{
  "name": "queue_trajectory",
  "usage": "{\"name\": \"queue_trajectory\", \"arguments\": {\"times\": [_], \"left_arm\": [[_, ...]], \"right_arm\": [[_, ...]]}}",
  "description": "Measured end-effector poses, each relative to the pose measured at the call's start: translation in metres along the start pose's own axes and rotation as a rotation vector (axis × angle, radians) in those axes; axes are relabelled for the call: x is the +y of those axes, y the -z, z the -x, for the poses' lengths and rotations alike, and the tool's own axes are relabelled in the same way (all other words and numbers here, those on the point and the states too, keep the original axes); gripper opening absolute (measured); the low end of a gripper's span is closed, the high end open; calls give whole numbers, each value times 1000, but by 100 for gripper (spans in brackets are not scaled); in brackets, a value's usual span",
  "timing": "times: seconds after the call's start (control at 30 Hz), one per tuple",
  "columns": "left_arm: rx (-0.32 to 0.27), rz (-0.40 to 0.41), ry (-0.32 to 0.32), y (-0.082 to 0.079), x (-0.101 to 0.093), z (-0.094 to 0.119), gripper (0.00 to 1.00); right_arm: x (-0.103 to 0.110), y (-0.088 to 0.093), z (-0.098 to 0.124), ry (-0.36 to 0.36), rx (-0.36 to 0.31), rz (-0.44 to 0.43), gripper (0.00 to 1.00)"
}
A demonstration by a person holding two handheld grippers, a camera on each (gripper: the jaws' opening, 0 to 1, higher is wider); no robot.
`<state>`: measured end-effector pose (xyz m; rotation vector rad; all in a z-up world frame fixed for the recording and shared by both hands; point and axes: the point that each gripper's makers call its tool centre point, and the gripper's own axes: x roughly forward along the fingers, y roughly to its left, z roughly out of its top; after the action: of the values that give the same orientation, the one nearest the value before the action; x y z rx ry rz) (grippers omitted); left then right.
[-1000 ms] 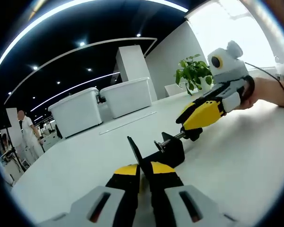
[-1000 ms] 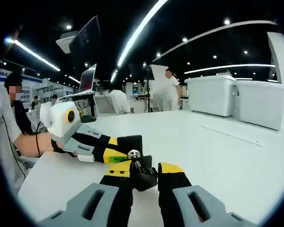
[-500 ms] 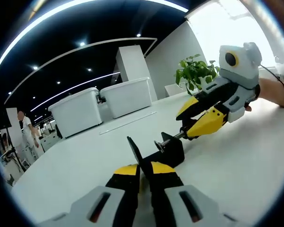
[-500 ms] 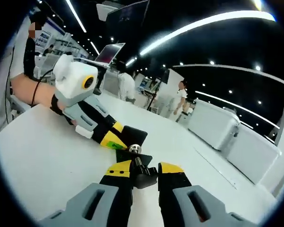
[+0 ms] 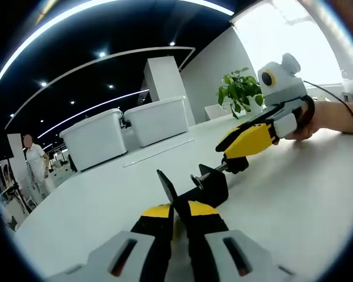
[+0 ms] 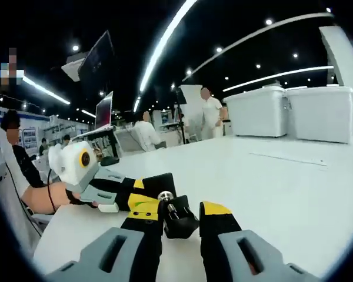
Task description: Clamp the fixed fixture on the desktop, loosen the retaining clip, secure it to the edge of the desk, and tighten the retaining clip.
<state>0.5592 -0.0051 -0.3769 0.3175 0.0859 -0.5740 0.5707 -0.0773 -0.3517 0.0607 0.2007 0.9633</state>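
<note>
A black clamp fixture (image 5: 212,184) lies on the white desk (image 5: 294,194). My left gripper (image 5: 177,210) is shut on its thin upright plate (image 5: 166,189). A threaded screw (image 5: 207,174) runs from the clamp body to a black knob (image 5: 237,165). My right gripper (image 5: 238,157), held by a hand, comes in from the right and is shut on that knob. In the right gripper view the knob (image 6: 180,222) sits between the jaws of the right gripper (image 6: 180,211). The screw's end (image 6: 164,196) points toward the left gripper (image 6: 148,192).
Two white storage bins (image 5: 126,129) and a potted plant (image 5: 241,91) stand at the desk's far side, and a pale strip (image 5: 159,153) lies before the bins. A person (image 6: 212,111) stands beyond the desk, with monitors (image 6: 103,56) to the left.
The right gripper rolled on the knob half a second ago and has now rolled back to its earlier pose. The left gripper and the clamp have held still.
</note>
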Motion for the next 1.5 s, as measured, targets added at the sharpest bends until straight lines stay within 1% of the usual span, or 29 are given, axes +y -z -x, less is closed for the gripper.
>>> {"name": "queue_trajectory", "arguments": {"times": [0.1, 0.13, 0.17, 0.2, 0.33, 0.43, 0.5, 0.53, 0.57, 0.6, 0.63, 0.67, 0.73, 0.8, 0.83, 0.87, 0.93, 1.0, 1.03, 1.07, 1.1, 1.17, 1.2, 1.23, 1.27, 1.33, 1.4, 1.5], "left_arm": [[-1, -2, 1, 0, -1, 1, 8], [-1, -2, 0, 0, -1, 2, 8], [-1, -2, 0, 0, -1, 2, 8], [-1, -2, 0, 0, -1, 2, 8], [-1, -3, 0, 0, -1, 4, 8], [-1, -3, -1, 0, -1, 4, 8], [-1, -3, -1, 0, -1, 5, 8], [-1, -3, -1, 0, -1, 5, 8], [-1, -3, -1, 0, -1, 4, 8], [-1, -3, -1, 0, -1, 4, 8], [-1, -3, -1, 0, 0, 4, 8], [-1, -3, -1, 0, 0, 3, 8], [0, -3, -1, 0, 0, 3, 8], [0, -2, -1, 0, 0, 3, 8], [0, -2, -1, 0, 0, 3, 8], [0, -3, -1, 0, 0, 3, 8], [0, -2, -2, 0, 0, 3, 8], [0, -1, -2, 0, 0, 3, 8], [0, -2, -1, 1, 0, 3, 8], [-1, -3, -2, 1, 0, 3, 9], [-1, -4, -2, 0, 0, 3, 9], [3, 5, 1, 0, 0, 4, 9], [4, 7, 2, 0, 0, 4, 10], [3, 6, 2, 0, 0, 4, 10], [3, 6, 4, 0, 0, 4, 10], [4, 9, 8, 0, -1, 4, 10], [3, 8, 12, 0, -2, 4, 11], [3, 7, 14, 0, -2, 4, 13]], "right_arm": [[5, 2, 0, -6, 10, -8, 23], [6, 6, -1, -13, 25, -5, 23], [5, 7, -1, -3, 28, 25, 23], [5, 7, -1, -4, 30, 20, 23], [6, 7, -1, -10, 23, 17, 22], [8, 7, -1, -9, 20, 80, 22], [10, 8, -1, -4, 23, 206, 21], [11, 7, -1, -5, 21, 239, 21], [14, 7, -2, -1, 20, 307, 21], [15, 7, -2, 4, 22, 357, 21], [15, 7, -2, 6, 23, 373, 21], [17, 7, -2, 15, 29, 436, 21], [18, 7, -2, 23, 32, 493, 21], [20, 8, -3, 38, 43, 591, 21], [20, 8, -3, 40, 44, 602, 21], [21, 8, -4, 47, 51, 632, 21], [22, 8, -5, 54, 59, 632, 22], [21, 8, -5, 77, 79, 632, 23], [20, 8, -5, 85, 86, 638, 25], [16, 6, -6, 110, 103, 649, 29], [14, 7, -5, 121, 122, 642, 30], [15, 2, -5, 128, 137, 633, 29], [16, 2, -3, 133, 162, 640, 28], [16, 4, 1, 135, 201, 645, 28], [12, 5, 6, 165, 253, 663, 28], [9, 7, 12, 181, 317, 684, 27], [9, 6, 16, 187, 355, 694, 27], [9, 6, 16, 189, 362, 698, 26]]}}
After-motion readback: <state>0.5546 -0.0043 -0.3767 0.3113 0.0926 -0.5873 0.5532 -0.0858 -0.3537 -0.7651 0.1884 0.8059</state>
